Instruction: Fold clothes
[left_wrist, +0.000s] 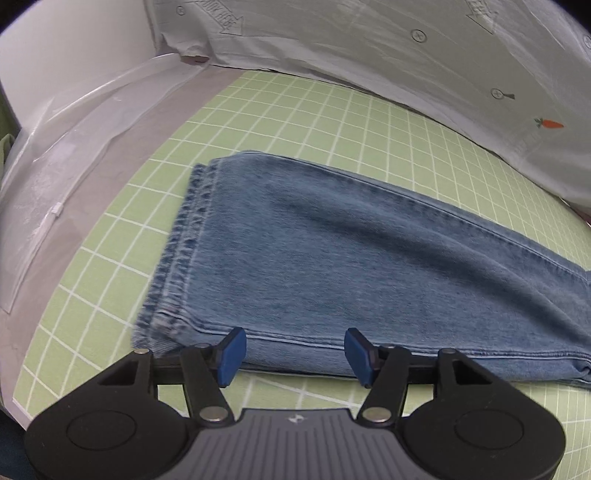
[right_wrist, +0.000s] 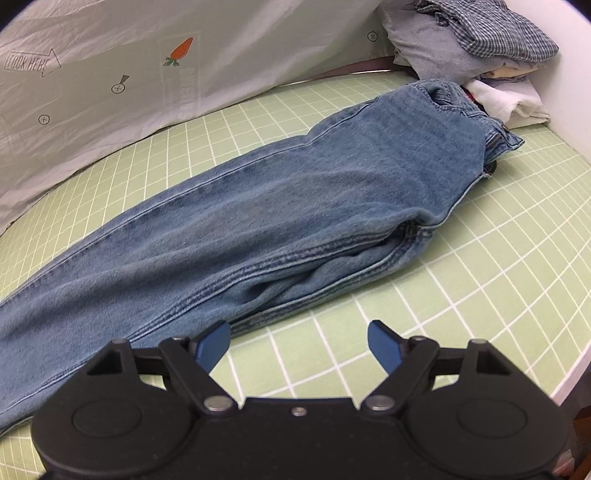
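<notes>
We have the jeans (right_wrist: 280, 206) lying flat on the green gridded worktop (right_wrist: 461, 295), already folded lengthwise so one leg rests on the other. That explains the doubled hems (left_wrist: 177, 258) stacked at the 9 o'clock end in the left wrist view, and the waistband (right_wrist: 461, 99) running off toward 1 o'clock in the right wrist view. Laid long like this, the garment is ready, we judge, for a crosswise fold, hems carried toward the waist.

Our left tool (left_wrist: 295, 350) hangs at the near long edge of the leg, close to the hem corner, its blue pads spread with nothing between them. It sits there, we think, because that corner is the natural place to pick up for the next fold. Our right tool (right_wrist: 299, 343) is also spread wide and empty, over bare worktop just beside the seat of the jeans at 6 o'clock; one pad is near the inseam edge, but we cannot tell if it touches.

Farther out, a white printed sheet (right_wrist: 110, 74) backs the worktop at 12 o'clock, and a pile of other clothes (right_wrist: 487, 48) waits at 1 o'clock, just beyond the waistband, probably kept aside so the folding area stays free.
</notes>
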